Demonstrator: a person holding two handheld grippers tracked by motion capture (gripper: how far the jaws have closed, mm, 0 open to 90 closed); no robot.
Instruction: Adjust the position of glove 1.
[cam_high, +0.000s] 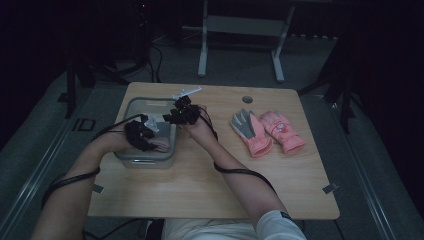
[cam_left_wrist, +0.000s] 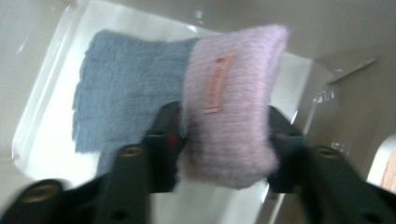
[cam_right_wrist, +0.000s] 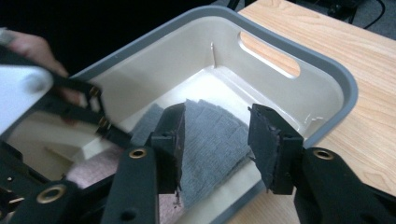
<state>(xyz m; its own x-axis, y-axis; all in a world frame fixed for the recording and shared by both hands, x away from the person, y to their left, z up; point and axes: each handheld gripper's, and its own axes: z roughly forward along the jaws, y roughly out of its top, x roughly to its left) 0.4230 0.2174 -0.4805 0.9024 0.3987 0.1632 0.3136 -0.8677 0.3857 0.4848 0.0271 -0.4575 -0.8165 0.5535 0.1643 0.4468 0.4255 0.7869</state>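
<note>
The left gripper (cam_high: 141, 134) hangs over the near part of a grey bin (cam_high: 131, 106) at the left of the wooden table (cam_high: 200, 190). In the left gripper view its jaws stand partly open on either side of the pink cuff of a knitted glove (cam_left_wrist: 231, 102); the blur hides whether the pads press on the cuff or merely flank it, so I cannot tell if the cuff is held. The glove's blue-grey part (cam_left_wrist: 123, 88) spreads away from the jaws across the pale bottom of the bin (cam_left_wrist: 46, 126), and a small pink label sits on the cuff. The right gripper (cam_high: 181, 114) is at the bin's right rim, just beside the left one. In the right gripper view its jaws stand apart, with clear space between the pads, above the glove's blue-grey knit (cam_right_wrist: 212, 135), which lies flat on the bin's floor; nothing is pinched between them. That view also shows the bin's grey rim (cam_right_wrist: 348, 84), a slot handle cut in its far wall, and the left gripper reaching in from the left. Further right on the table, well apart from the bin, lies a pair of pink gloves (cam_high: 267, 131) side by side, the left one with a grey palm facing up. Cables (cam_high: 240, 172) trail from both grippers along the person's forearms toward the near edge of the table.
</note>
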